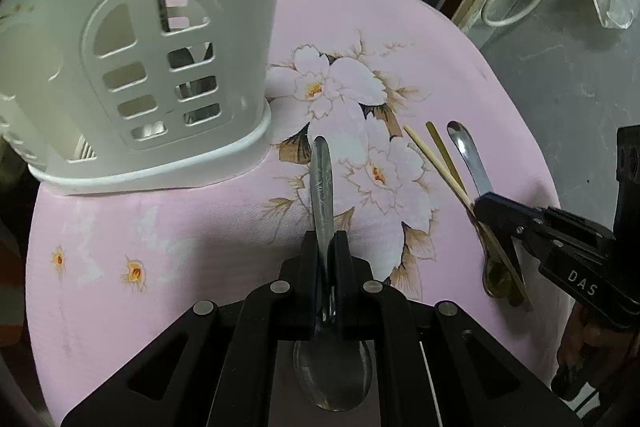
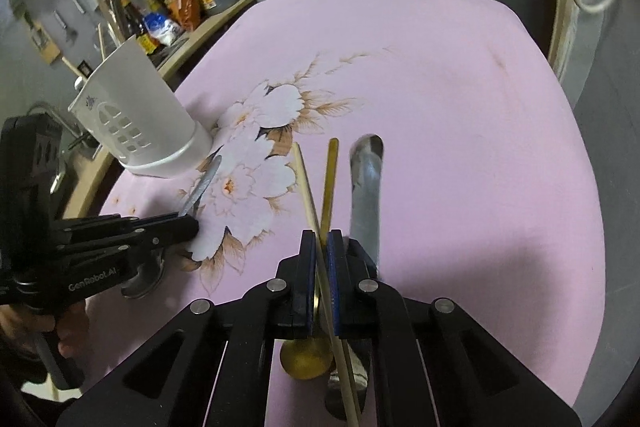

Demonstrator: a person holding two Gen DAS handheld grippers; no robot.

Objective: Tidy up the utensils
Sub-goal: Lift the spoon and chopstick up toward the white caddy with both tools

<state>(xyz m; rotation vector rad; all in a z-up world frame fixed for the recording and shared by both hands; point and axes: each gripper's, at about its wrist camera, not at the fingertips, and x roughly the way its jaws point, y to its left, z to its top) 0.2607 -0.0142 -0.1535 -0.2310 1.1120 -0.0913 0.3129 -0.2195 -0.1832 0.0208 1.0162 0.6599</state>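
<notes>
On the pink flowered worktop point(image 1: 168, 235) we have both tools down among the cutlery. Our left gripper point(image 1: 325, 247) is clenched on the handle of a steel spoon point(image 1: 322, 179); the handle runs forward between the two fingers point(image 1: 310, 267) towards the white utensil holder point(image 1: 132, 39), and the bowl lies back beneath the tool, near our side of the cloth. From the right wrist view that same spoon handle point(image 2: 202, 187) pokes out ahead of the left tool, its tip close to the holder's base point(image 2: 140, 115) but not touching it.

Our right gripper point(image 2: 322, 247) has its fingers point(image 2: 307, 267) closed on two things at once: the stem of a gold spoon point(image 2: 331, 179) and a pale wooden chopstick point(image 2: 306, 183), which cross right at the pads. The gold bowl sits behind the fingers under the tool. A second steel spoon point(image 2: 366, 187) lies just beside the right finger, outside the grip, on the cloth. Seen from the left wrist camera, the right tool point(image 1: 486, 207) comes in from the side across these three pieces.

The holder stands upright at the far left corner of the worktop, with chopsticks showing above its rim.
</notes>
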